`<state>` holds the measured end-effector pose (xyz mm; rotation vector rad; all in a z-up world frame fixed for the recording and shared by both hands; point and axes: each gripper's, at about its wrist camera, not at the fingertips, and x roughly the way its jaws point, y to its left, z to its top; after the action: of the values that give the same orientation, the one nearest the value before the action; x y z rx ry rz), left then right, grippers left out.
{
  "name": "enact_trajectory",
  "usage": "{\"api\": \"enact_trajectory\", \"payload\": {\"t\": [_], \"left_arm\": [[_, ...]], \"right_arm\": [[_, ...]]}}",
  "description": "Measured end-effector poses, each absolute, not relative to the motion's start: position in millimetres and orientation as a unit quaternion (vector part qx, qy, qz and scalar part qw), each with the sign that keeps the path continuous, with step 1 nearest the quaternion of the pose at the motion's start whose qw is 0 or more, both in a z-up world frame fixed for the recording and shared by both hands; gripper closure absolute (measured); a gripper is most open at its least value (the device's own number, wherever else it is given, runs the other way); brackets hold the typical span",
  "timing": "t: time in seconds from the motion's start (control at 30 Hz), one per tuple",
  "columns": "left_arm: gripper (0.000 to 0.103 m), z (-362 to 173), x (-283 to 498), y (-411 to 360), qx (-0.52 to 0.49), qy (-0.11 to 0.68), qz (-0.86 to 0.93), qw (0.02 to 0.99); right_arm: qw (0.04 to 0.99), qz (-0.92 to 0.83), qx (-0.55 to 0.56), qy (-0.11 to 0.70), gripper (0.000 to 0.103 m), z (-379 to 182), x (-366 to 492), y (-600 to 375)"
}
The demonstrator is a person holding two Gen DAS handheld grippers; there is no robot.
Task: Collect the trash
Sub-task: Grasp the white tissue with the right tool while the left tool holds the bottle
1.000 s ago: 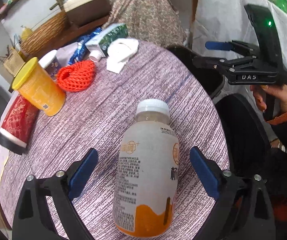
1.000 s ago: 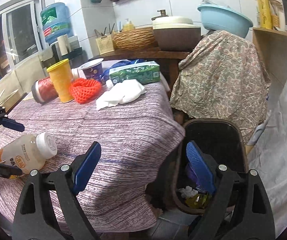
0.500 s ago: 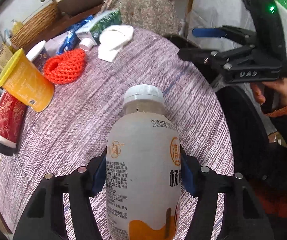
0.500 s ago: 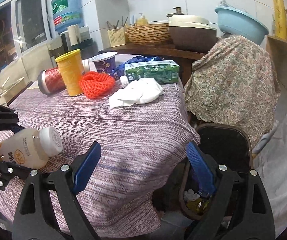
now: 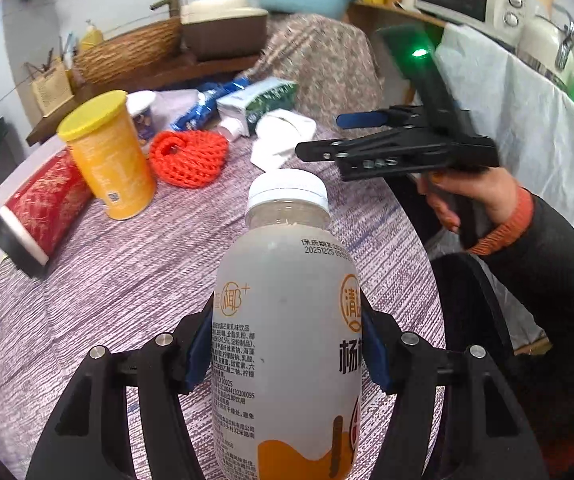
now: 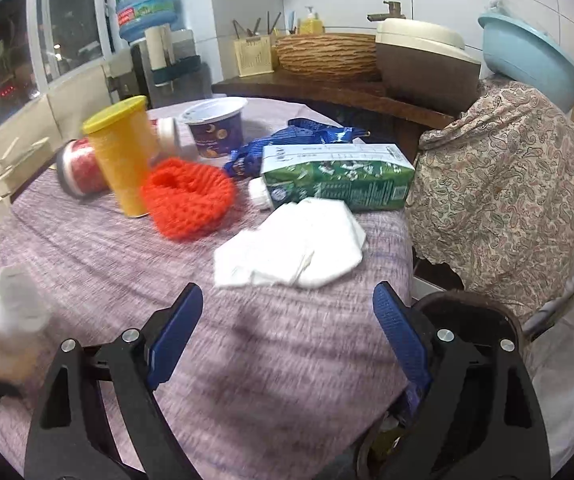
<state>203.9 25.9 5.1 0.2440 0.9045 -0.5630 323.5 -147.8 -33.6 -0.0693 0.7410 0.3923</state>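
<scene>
Bottle point(image 5: 287, 344) now sits clamped between the blue pads point(image 5: 198, 354) of the left gripper point(image 5: 287, 350), which a second ago stood wide on either side of it; it is lifted off the purple tablecloth point(image 5: 99, 280), cap pointing away. Right gripper point(image 6: 287, 340), jaws apart and holding nothing, has swung from over the black bin point(image 6: 483, 306) to above the table, just short of the white tissue point(image 6: 291, 252).
</scene>
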Motion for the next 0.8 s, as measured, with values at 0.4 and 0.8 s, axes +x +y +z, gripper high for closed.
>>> {"api": "enact_trajectory", "payload": {"t": [0.4,0.8], "left_arm": [[0.042,1.0,198.2,49.7,0.059,0.422,-0.255,0.868],[0.042,-3.3,201.9,48.2,0.034,0.416,-0.257,0.872]], "right_arm": [[0.894,0.189,-0.009,0.405,0.037,-48.7,373.5,-147.8],[0.904,0.206,0.007,0.376,0.086,-42.3,357.0,-146.2]]}}
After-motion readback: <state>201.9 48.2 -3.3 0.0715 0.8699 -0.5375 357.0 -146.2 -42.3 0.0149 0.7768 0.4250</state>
